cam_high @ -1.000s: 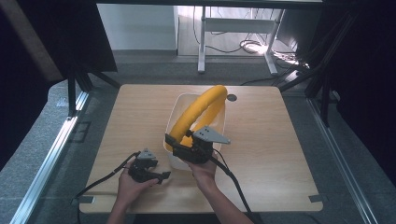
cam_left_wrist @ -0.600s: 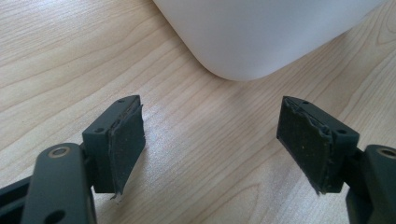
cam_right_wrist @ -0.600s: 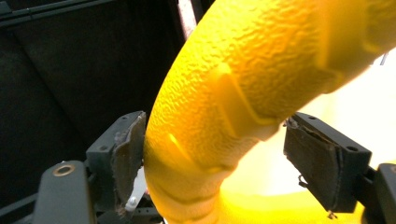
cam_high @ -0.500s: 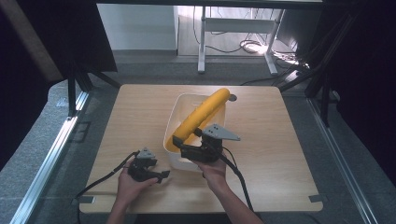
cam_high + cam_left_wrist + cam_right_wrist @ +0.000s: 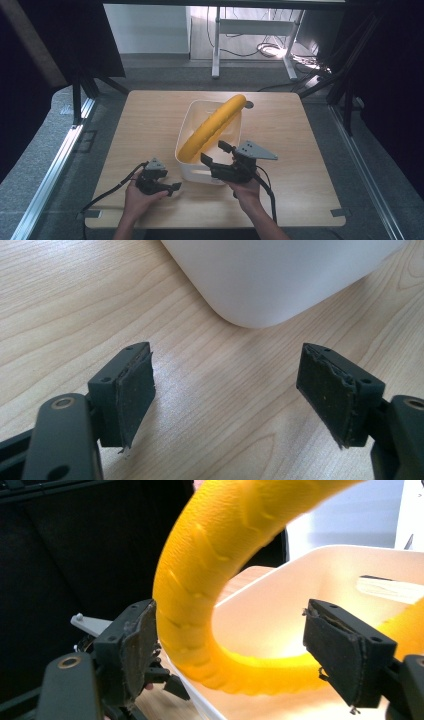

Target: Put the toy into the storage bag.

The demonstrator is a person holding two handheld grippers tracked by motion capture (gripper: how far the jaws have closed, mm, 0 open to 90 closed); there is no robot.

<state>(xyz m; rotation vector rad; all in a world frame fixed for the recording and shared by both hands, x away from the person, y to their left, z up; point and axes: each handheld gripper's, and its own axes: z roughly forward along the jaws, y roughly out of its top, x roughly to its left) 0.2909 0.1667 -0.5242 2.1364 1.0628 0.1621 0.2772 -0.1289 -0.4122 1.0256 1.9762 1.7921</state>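
A long yellow foam tube [image 5: 212,127] lies slantwise across a white bin [image 5: 200,172] at the middle of the wooden table [image 5: 300,150], its far end sticking out over the back rim. My right gripper [image 5: 214,152] stands open at the bin's near right corner. Its jaws have just opened wide and eased in slightly. In the right gripper view [image 5: 227,655] the tube [image 5: 210,580] curves beyond the jaws, untouched by the pads, over the bin [image 5: 280,590]. My left gripper [image 5: 170,184] rests open left of the bin, empty [image 5: 225,390], facing the bin's corner [image 5: 270,280].
A small grey disc [image 5: 248,105] lies on the table just behind the bin. Bare tabletop [image 5: 75,300] stretches left and right of the bin. Black frame legs and floor cables surround the table.
The tube was arched up with its near end in my right gripper. It has been let go and now lies straighter over the bin. My right gripper has drawn back to the right; my left stayed put.
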